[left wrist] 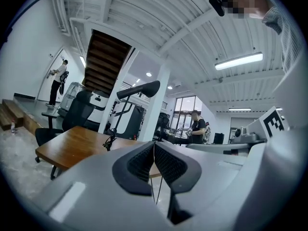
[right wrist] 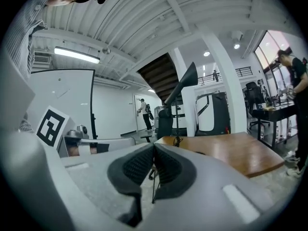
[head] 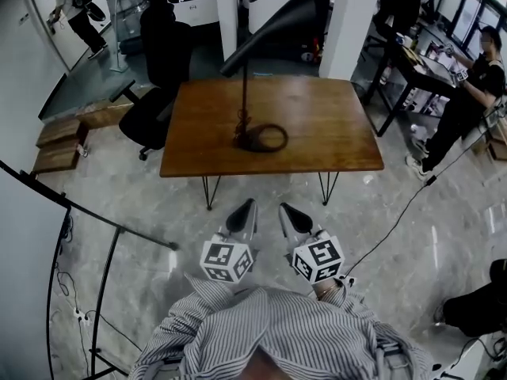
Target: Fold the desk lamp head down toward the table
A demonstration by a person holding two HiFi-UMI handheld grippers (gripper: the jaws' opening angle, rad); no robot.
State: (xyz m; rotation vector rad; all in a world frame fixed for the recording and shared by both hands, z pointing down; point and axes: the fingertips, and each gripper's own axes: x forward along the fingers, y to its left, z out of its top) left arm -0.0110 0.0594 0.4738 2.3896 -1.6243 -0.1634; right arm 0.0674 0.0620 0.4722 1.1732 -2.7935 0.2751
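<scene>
**Lamp Head Raised, Both Tools Clenched Empty**

Head view: the desk lamp (head: 244, 93) is seen standing near the middle of the wooden tabletop (head: 333, 125), its black head raised on a slant above the pole. The left tool (head: 251, 203) and right tool (head: 283, 207) are held side by side short of the near edge, well apart from the lamp.

Left gripper view: the jaws are pressed together on nothing.

Right gripper view: the jaws are likewise clenched empty.
</scene>
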